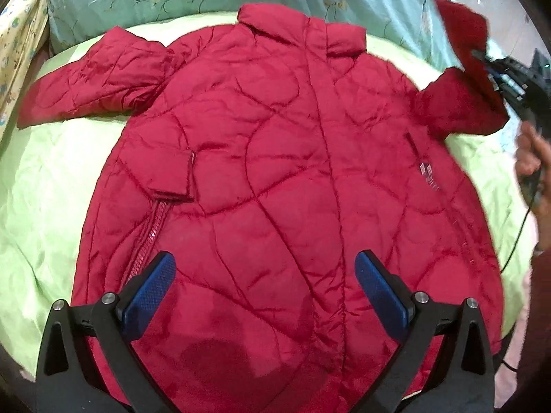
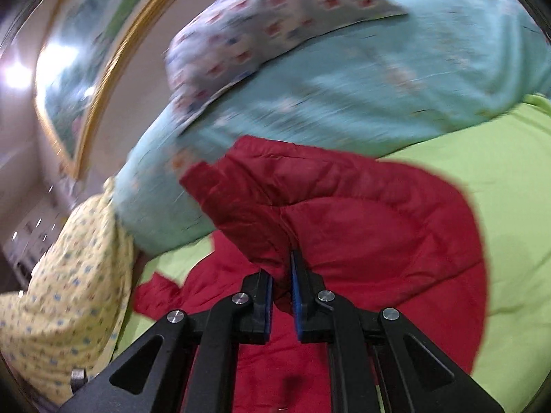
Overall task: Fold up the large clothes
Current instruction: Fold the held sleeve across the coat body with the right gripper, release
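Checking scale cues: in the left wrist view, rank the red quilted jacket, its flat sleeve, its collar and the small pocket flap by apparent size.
1. Red quilted jacket
2. Flat sleeve
3. Collar
4. Small pocket flap, though nearer the camera, so unsure.

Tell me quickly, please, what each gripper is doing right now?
Left gripper: open, empty, above the red jacket.
Right gripper: shut on the jacket's sleeve, lifted.

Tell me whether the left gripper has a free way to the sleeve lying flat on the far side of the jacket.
Probably yes. The left gripper hovers open and empty over the jacket's hem, and the flat sleeve lies uncovered on the green sheet. Nothing sits between them; the right gripper is busy with the other sleeve.
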Demonstrator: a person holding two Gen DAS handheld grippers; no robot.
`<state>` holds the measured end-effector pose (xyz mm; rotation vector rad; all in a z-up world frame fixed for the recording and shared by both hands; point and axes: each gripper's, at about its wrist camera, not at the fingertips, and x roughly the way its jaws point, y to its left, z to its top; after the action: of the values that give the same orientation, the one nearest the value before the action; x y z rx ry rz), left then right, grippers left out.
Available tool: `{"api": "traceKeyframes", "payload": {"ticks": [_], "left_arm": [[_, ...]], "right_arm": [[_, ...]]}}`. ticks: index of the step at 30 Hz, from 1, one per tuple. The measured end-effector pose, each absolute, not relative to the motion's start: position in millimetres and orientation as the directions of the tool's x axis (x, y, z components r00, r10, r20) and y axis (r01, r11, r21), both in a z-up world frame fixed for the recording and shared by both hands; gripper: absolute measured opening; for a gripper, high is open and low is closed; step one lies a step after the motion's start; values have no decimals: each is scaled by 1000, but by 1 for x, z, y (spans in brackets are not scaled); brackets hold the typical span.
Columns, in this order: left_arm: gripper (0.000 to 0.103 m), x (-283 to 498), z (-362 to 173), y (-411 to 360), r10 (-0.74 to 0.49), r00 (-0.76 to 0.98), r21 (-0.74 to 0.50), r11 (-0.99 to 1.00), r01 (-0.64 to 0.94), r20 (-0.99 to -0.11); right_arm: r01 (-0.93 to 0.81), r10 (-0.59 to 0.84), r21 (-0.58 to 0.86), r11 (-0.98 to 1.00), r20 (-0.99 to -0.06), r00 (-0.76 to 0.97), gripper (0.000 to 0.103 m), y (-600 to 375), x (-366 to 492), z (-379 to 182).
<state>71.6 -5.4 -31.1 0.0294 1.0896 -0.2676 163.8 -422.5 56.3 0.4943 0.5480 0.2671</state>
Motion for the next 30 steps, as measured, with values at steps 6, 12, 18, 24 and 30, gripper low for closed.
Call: {"api": "traceKeyframes", "payload": {"ticks": [6,12,18,24,30], "left_arm": [[103,95,-9,23,-389,424,-322,920,224,-818],[103,145,17,48,-578,410,-543,813,210,-706],[103,199,25,59,-673,397,-660,726,192,-625],[103,264,-7,61,-783,304,-803,590,87,-542],[74,299,-40,47,-805,236,-823,567,39,-544]], "right_arm": [[-231,444,442,866,-471,762,9,-341,180,53],[-341,494,364,867,-532,688,9,-257,190,35],[-409,509,305,860,-585,632,9,-196,196,12],[-430,492,263,864,-621,610,9,-168,199,-11],[-429,479,247,869,-639,602,9,-160,202,-28]]}}
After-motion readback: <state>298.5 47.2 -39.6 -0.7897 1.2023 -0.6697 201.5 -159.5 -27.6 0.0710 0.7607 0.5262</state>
